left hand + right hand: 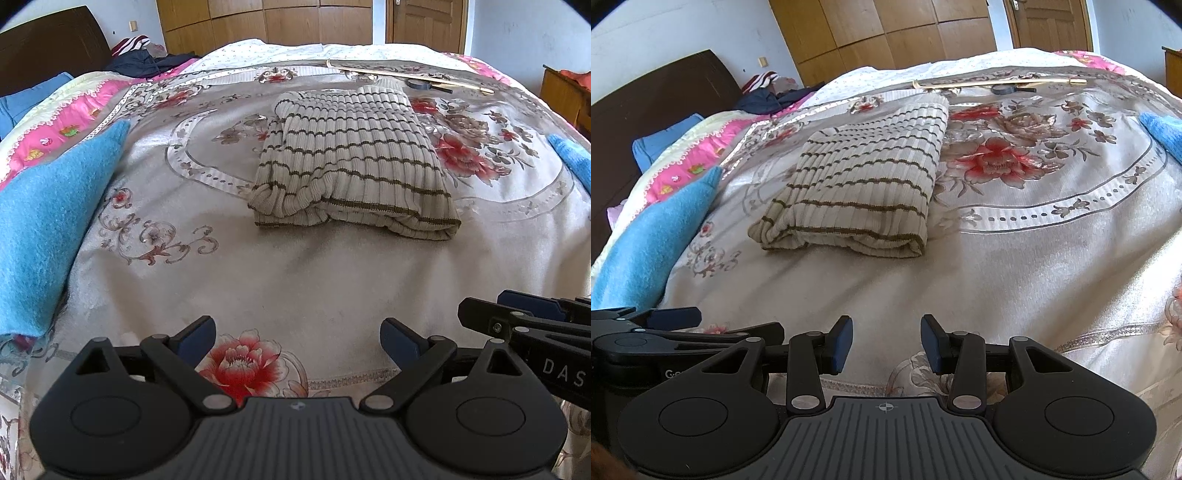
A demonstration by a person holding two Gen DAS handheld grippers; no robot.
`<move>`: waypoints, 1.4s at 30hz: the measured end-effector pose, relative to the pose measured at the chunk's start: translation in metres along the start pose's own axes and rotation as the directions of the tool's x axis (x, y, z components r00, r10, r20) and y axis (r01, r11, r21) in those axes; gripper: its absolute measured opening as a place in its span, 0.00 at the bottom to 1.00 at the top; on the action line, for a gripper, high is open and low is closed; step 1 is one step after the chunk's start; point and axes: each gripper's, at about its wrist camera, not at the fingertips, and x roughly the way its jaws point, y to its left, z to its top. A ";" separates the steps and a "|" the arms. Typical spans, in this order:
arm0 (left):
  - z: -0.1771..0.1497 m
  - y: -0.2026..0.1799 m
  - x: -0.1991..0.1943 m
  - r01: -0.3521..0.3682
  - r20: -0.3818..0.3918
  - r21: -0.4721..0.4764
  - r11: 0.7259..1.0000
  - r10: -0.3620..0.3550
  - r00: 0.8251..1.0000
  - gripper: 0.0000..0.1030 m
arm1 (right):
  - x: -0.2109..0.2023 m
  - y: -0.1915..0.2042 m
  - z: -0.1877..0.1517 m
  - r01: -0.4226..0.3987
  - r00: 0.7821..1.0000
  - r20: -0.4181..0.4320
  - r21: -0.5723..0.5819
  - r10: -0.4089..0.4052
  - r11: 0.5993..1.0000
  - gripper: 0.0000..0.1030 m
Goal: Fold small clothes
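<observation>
One folded striped sweater (354,162) on floral bedspread (295,277); two blue cloths (55,221). Left claw (297,341), right claw (886,343): both agape, empty.

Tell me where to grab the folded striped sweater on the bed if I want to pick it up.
Probably the striped sweater is best taken at its near folded edge, coming in low from the front. There the layers stack into a thick, rounded lip facing the open left gripper and right gripper.

A folded cream ribbed sweater with dark stripes (354,158) lies mid-bed on the floral bedspread (295,280), a fuzzy blue cloth (48,229) to its left, a thin wooden stick (410,75) behind it.
</observation>
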 end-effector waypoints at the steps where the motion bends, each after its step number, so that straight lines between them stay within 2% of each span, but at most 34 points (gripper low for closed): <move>1: 0.000 0.000 0.001 0.000 -0.001 0.000 1.000 0.000 1.000 1.00 | 0.000 0.000 0.000 0.000 1.000 0.000 -0.001 0.000 1.000 0.39; 42: -0.002 0.002 0.001 -0.003 -0.005 -0.009 1.000 0.003 1.000 1.00 | 0.002 0.001 -0.005 0.015 1.000 -0.009 -0.017 -0.015 1.000 0.39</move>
